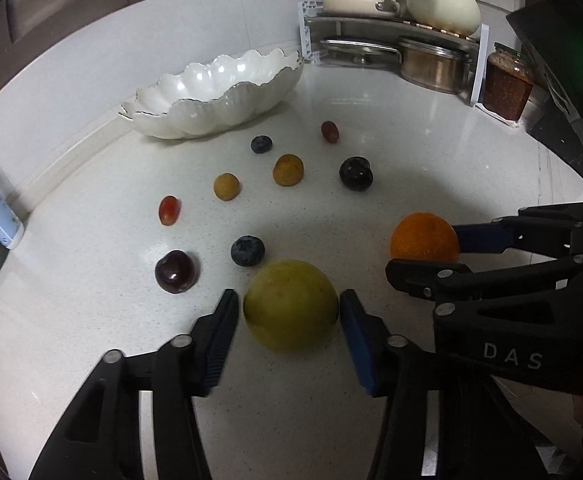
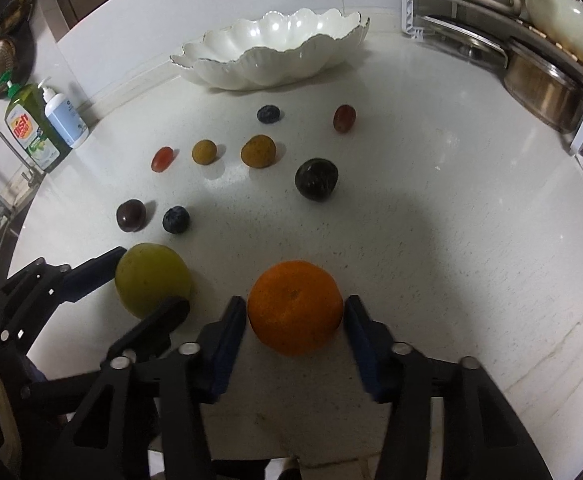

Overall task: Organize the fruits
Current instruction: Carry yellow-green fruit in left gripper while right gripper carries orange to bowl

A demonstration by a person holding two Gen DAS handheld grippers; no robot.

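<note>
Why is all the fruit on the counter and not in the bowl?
That is the odd part: the bowl sits empty while small fruits lie scattered across the counter. Nothing looks spilled or broken.

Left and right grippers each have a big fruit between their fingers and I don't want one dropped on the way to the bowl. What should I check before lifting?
1. Green fruit centred between the left gripper fingers: ok.
2. Left pads touching the green fruit: cannot tell; slight gaps seem to show on both sides.
3. Orange centred in the right gripper: ok.
4. Right pads pressing on the orange: cannot tell; they sit right at its sides.
5. White scalloped bowl upright with nothing in it: ok.
6. Small fruits lie between the grippers and the bowl, such as the dark plum: not ok for a low carry; lift first.
</note>
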